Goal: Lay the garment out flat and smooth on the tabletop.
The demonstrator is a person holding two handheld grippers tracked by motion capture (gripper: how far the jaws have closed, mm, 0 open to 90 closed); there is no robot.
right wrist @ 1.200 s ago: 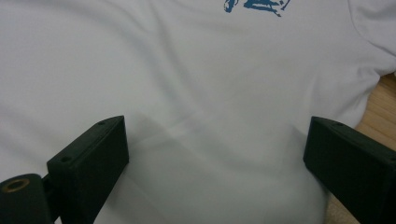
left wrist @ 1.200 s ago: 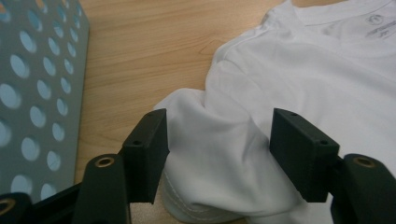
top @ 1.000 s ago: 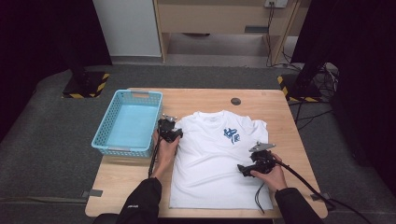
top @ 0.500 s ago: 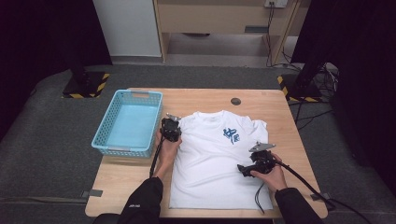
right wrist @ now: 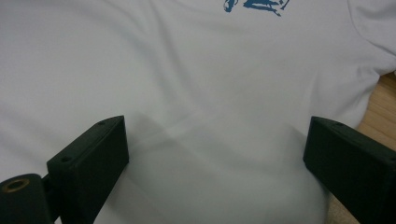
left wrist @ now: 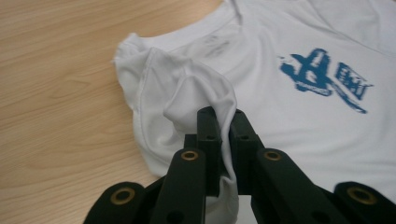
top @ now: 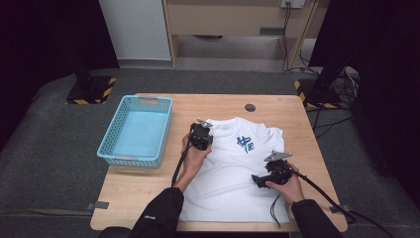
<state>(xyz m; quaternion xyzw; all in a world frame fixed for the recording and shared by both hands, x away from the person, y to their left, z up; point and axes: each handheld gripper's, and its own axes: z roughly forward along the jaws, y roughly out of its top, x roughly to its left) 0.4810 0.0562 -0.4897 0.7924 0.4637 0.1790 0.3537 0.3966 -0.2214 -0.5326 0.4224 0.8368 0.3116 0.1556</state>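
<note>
Lying across a light wooden table (top: 133, 198), a white T-shirt (top: 233, 178) with a blue brush-stroke print (top: 245, 144) on its chest is spread front up, collar at the far side and hem at the near edge. Its left sleeve (left wrist: 159, 93) is lifted and folded in over the body. To the left of the shirt, near but apart from it, a light blue plastic basket (top: 113, 135) stands on the table. The left gripper (left wrist: 223, 126), held by a hand at the shirt's far left, has just closed its jaws; they now pinch a bunched fold of the sleeve fabric between them. The right gripper (right wrist: 215, 154) sits over the shirt's right side, closer to the hem, its jaws spread wide with flat cloth between them, gripping nothing.
</note>
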